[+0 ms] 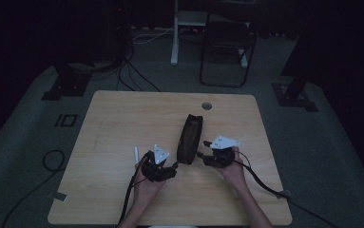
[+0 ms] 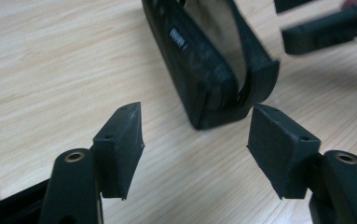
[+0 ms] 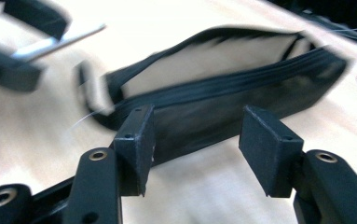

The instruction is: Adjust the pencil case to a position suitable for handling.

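1. Dim room, wooden worktop (image 1: 122, 118); I see a black pouch (image 1: 189, 137) mid-worktop between my left claw (image 1: 174, 166) and right claw (image 1: 202, 155). White pen (image 1: 136, 155) lies left.
2. Left gripper view: claw (image 2: 195, 135) released, pouch (image 2: 204, 65) end just ahead, unzipped.
3. Right gripper view: claw (image 3: 195, 140) released, nothing gripped; pouch (image 3: 223, 88) lying behind its jaws.

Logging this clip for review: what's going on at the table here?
A person holds a gripper in each hand at a wooden table. Between them lies a black zip pouch, its mouth gaping open. The left gripper and right gripper both point at it with jaws apart, gripping nothing. A white pen lies beside the left one.
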Tool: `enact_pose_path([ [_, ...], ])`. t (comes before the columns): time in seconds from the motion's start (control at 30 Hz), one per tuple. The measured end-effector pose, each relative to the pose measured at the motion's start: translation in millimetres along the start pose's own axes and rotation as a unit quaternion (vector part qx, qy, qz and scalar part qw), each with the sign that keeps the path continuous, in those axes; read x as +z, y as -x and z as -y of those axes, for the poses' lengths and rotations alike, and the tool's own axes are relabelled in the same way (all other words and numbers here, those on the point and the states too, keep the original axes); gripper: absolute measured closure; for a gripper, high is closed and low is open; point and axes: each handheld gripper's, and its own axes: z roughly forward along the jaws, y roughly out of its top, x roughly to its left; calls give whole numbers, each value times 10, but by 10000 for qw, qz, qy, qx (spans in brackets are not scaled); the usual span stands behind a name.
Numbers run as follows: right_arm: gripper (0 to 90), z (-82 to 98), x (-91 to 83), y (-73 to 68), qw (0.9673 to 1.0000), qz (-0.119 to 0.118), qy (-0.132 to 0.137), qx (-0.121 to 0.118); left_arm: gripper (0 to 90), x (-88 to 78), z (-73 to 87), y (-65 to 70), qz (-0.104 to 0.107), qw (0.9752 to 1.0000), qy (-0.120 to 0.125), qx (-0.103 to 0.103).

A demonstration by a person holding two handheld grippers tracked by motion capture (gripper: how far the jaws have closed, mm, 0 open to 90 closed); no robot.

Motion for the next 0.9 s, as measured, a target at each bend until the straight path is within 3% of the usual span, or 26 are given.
enact_pose_path([
  [0.03,439,-22,3,47,10000,29,31,35,341,10,-27,16,34,10000,18,-6],
  [0.07,436,-96,43,194,9997,130,96,162,325,46,-75,49,63,10000,19,29],
  [0.1,436,-96,43,194,9997,130,96,162,321,46,-75,49,63,10000,19,29],
  [0.13,432,-147,91,311,9994,199,114,261,316,66,-97,62,66,10000,5,45],
  [0.27,429,-234,184,501,9982,333,176,457,315,165,-186,102,126,9999,14,53],
  [0.43,416,-315,300,632,9976,420,140,531,315,244,-230,103,106,9999,-22,30],
  [0.57,408,-415,494,817,9956,426,120,829,315,302,-275,89,60,10000,-25,-43],
  [0.63,408,-434,535,843,9950,438,91,890,315,317,-298,85,36,10000,-12,-54],
  [0.77,408,-510,684,974,9932,464,-36,1067,316,382,-331,51,-143,9998,-36,-132],
  [0.9,413,-513,756,1009,9926,513,-241,1073,319,465,-331,-6,-307,9993,-93,-212],
])
